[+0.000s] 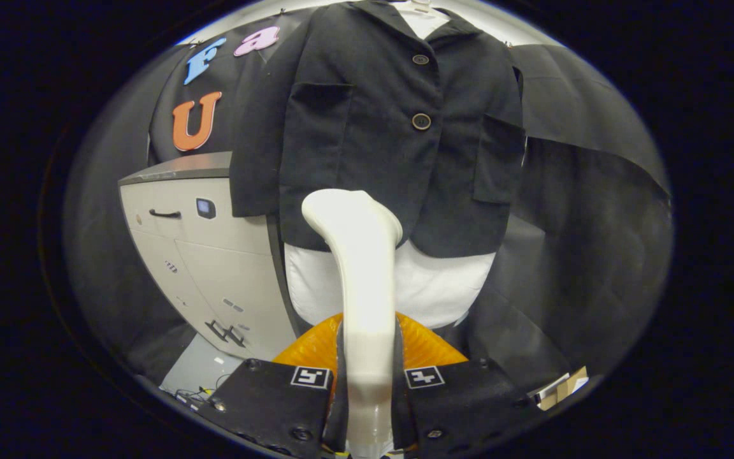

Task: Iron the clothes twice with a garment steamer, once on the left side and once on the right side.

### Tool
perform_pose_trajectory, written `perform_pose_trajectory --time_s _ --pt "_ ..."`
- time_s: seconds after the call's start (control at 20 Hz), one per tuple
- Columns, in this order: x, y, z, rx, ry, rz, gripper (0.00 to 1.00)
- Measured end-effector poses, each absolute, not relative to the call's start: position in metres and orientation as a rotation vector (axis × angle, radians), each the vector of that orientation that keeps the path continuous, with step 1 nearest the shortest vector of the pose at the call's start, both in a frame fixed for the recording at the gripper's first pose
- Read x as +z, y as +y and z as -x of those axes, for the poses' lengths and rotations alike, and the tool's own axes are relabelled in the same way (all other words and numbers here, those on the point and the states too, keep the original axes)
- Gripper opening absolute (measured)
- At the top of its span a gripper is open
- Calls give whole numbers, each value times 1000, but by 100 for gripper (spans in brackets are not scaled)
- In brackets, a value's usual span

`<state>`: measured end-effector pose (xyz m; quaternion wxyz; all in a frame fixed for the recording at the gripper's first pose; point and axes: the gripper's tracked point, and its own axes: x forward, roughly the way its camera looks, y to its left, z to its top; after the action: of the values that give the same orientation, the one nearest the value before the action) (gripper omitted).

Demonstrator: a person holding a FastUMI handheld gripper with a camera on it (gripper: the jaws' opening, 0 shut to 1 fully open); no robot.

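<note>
The gripper [367, 382] is closed tight on the steamer [362, 280], with one finger pressing on each side of its white handle. The steamer stands up between the fingers, and its top bends over toward the jacket [392, 127]. The head of the steamer is in front of the jacket's bottom edge, a bit to the side with the long sleeve; I cannot tell if it touches the cloth. The jacket is black and hangs on a white body form [431, 287], which peeks out under the jacket's hem and at the collar. Two round buttons [421, 121] run down the middle of the jacket, above the steamer head. There is a pocket on each side of the jacket. Something orange and ribbed [424, 347] sits low down behind the steamer handle, under the white form. A gray cabinet [201, 255] with a dark handle stands beside the jacket, next to its sleeve. Black cloth [583, 223] hangs behind the jacket on the other side.
</note>
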<state>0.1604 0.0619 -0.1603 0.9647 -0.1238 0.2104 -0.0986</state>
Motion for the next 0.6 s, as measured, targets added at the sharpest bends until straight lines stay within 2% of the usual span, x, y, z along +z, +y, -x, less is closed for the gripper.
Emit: perform_pose_trajectory --time_s 0.3,0.6 --pt "-119 64 -156 -182 394 194 29" --pt "-40 14 -129 -175 256 128 30"
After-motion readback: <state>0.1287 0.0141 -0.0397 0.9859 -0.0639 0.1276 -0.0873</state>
